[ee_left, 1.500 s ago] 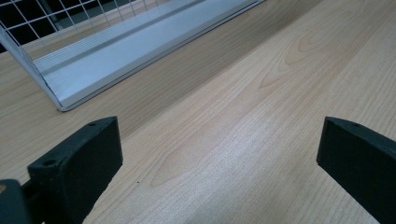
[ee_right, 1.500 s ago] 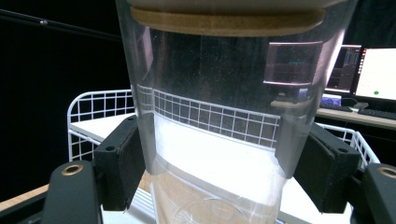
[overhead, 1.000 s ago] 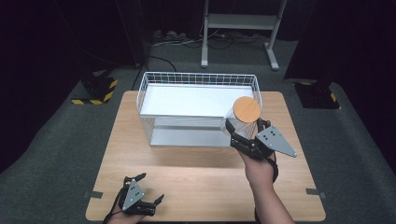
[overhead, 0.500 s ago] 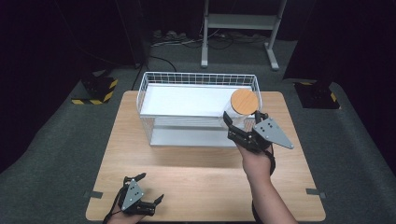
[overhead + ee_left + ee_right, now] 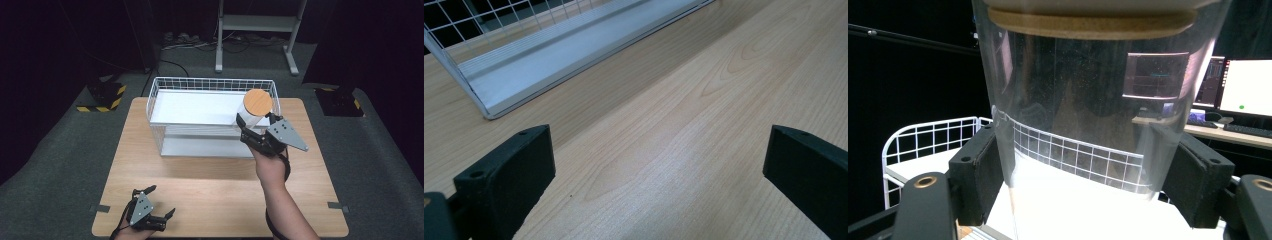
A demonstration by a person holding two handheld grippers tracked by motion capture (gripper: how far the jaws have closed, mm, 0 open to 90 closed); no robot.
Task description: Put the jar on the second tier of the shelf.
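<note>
**Jar held above the basket's right end**

Starting at the near left, my left gripper (image 5: 150, 216) sits low over the wooden table (image 5: 210, 195) by its near edge. Its jaws are spread wide with bare wood between them in the left gripper view, so it carries nothing. Just ahead of it in that view lies the near left corner of the white wire basket (image 5: 524, 65).

Moving right, the basket (image 5: 165, 92) stands across the far half of the table, with a white floor inside it.

At its right end, my right gripper (image 5: 256, 131) holds a clear jar (image 5: 254, 112) with a round wooden lid (image 5: 258, 101), upright above the basket's near right part. In the right gripper view the jaws press the jar's (image 5: 1083, 115) smooth wall on both sides, below the lid (image 5: 1088, 22).

My worry is the grip. The wall is slick and looks slightly tapered, and the pads hold it well below the lid, so I judge it could slide or tip if I loosen or tilt the hand. If I lower it carelessly, its base might catch the wire rim. I cannot tell how tightly the lid sits.

I can read no brand or label on the jar or basket. Screens glow behind the jar, with their text too small to read.
</note>
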